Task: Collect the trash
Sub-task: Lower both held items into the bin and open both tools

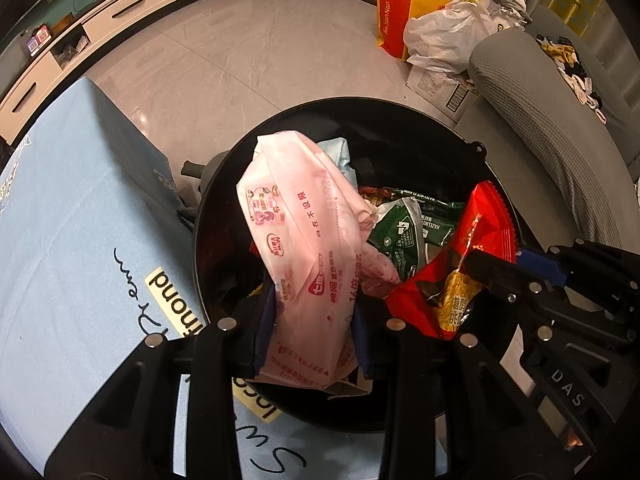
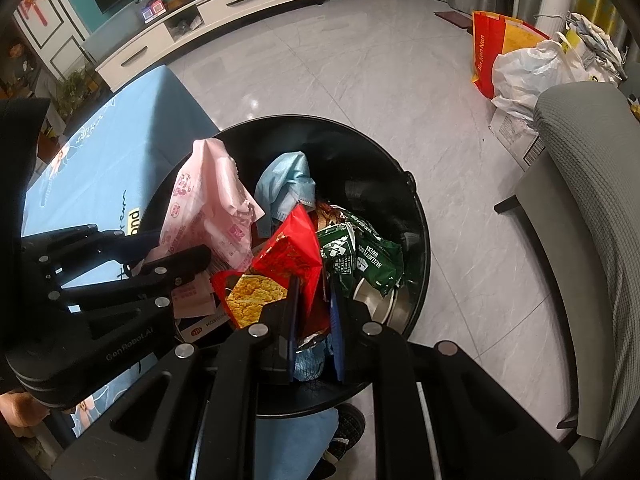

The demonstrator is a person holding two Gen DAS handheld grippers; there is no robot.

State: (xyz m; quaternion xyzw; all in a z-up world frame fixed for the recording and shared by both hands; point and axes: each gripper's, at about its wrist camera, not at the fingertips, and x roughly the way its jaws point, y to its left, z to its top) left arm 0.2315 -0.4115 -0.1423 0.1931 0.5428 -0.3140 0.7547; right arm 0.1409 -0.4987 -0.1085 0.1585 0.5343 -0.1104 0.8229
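A black round bin [image 1: 360, 106] stands on the floor, holding a green wafer wrapper [image 1: 404, 228] and a light blue face mask [image 2: 286, 184]. My left gripper [image 1: 314, 300] points down over the bin's near left side, shut on a pink tissue package [image 1: 304, 240] that sticks up between its fingers. My right gripper [image 2: 314, 292] hangs over the bin's near right side, shut on a red snack bag [image 2: 292, 256] with a yellow picture. In the right wrist view the left gripper [image 2: 172, 248] shows at the left with the pink package [image 2: 208, 200].
A table with a light blue cloth [image 1: 80, 220] touches the bin's left side. A grey sofa [image 1: 540, 100] runs along the right. A white plastic bag [image 1: 440, 32] and a red-yellow bag [image 1: 392, 16] stand on the floor behind. A shoe [image 2: 348, 428] is beside the bin.
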